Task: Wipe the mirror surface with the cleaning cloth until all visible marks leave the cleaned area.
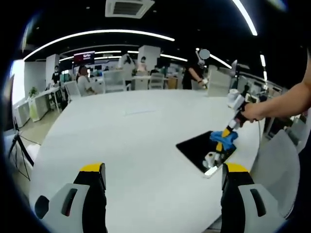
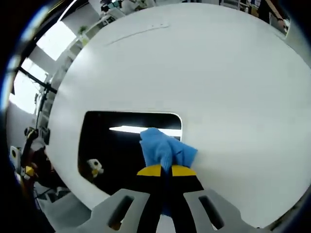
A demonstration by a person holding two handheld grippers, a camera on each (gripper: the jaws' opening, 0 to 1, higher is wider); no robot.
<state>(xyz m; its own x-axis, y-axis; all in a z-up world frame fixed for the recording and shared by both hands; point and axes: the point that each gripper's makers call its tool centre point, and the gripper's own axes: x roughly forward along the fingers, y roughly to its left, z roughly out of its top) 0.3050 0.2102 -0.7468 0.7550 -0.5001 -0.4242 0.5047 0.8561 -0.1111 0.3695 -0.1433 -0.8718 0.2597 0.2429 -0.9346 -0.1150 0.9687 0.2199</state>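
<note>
right gripper is clamped on the blue cloth, which is pressed on the mirror; unwiped glass lies leftward. left gripper is held apart, farther away.

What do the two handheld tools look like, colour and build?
Left tool: two broad light-grey jaws with dark slots, black inner faces and yellow tips. Right tool: the same grey shells with slots, black jaws, yellow tips; from the left gripper view it has a white upper body. The forearm behind it is bare, no sleeve.
</note>
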